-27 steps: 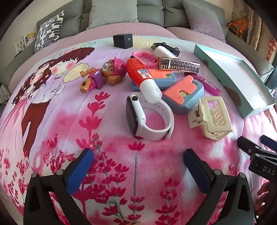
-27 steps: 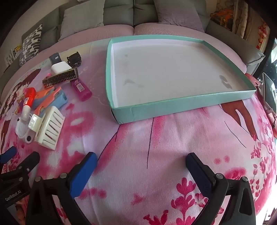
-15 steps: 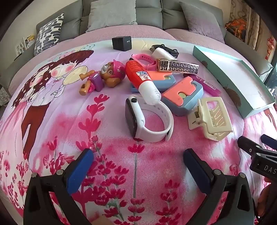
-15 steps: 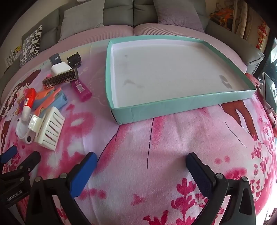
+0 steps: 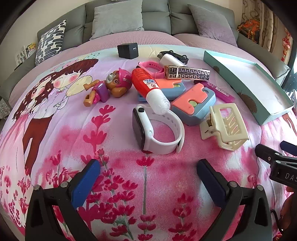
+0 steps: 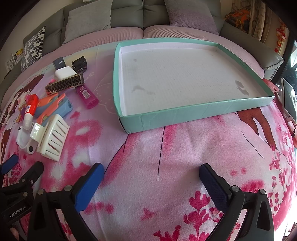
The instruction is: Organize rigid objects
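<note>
Hardly anything has moved since the earlier frames: the left view has crept slightly toward the pile, the right view is unchanged, and no object has shifted.

Left gripper (image 5: 146, 172): jaws fully apart, nothing between them, hovering over the blanket (image 5: 111, 166). Right gripper (image 6: 151, 175): jaws likewise wide and empty, over bare blanket in front of the tray (image 6: 185, 113).

Just beyond the left jaws lies a white watch (image 5: 157, 131) on its side, strap looped. A red-and-white tube (image 5: 148, 89) rests with its tip on the strap. To its right are two blue-and-orange cases (image 5: 193, 102), one overlapping the other, and a cream hair clip (image 5: 224, 126) touching the nearer case. Farther back: a toy dog (image 5: 111, 85), a pink band (image 5: 150, 67), a patterned bar (image 5: 187, 73), a white charger (image 5: 171, 60), a magenta bottle (image 5: 220, 91) and a black cube (image 5: 128, 50).

Surface: a bed with a pink floral cartoon-print blanket. The teal tray, white inside, sits empty to the right of the pile, well apart from the clip. Behind: a grey sofa (image 6: 128, 13) with cushions.
</note>
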Demonstrator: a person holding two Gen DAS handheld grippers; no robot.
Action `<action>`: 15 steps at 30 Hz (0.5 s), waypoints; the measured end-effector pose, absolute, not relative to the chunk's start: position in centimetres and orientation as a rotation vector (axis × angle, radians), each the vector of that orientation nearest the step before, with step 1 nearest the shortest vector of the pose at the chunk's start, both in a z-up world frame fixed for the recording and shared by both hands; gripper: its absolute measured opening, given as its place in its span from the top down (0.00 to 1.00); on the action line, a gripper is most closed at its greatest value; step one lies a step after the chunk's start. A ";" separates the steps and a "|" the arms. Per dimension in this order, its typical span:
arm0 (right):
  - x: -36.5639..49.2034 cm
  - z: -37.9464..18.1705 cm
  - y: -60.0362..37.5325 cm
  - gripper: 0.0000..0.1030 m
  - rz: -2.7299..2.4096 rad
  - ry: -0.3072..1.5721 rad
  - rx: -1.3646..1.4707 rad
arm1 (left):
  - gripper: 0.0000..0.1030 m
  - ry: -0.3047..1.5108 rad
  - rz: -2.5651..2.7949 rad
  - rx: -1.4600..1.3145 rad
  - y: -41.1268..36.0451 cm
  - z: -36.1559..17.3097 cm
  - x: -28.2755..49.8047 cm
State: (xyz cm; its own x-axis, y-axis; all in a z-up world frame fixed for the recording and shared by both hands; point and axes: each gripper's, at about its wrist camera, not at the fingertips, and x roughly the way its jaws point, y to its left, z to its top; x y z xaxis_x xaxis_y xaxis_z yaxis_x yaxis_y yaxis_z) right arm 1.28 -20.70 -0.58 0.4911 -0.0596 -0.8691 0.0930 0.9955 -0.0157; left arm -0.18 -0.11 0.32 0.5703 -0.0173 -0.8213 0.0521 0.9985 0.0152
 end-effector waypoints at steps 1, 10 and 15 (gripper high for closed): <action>1.3 -0.6 -20.7 0.00 -0.093 1.054 0.035 | 0.00 0.962 -0.042 0.038 -0.1 0.3 -0.2; 1.2 -0.6 -20.8 0.00 -0.092 1.053 0.035 | 0.00 0.950 -0.054 0.040 0.1 0.3 -0.1; 1.2 -0.6 -20.8 0.00 -0.092 1.053 0.035 | 0.00 0.948 -0.056 0.039 0.0 0.2 -0.1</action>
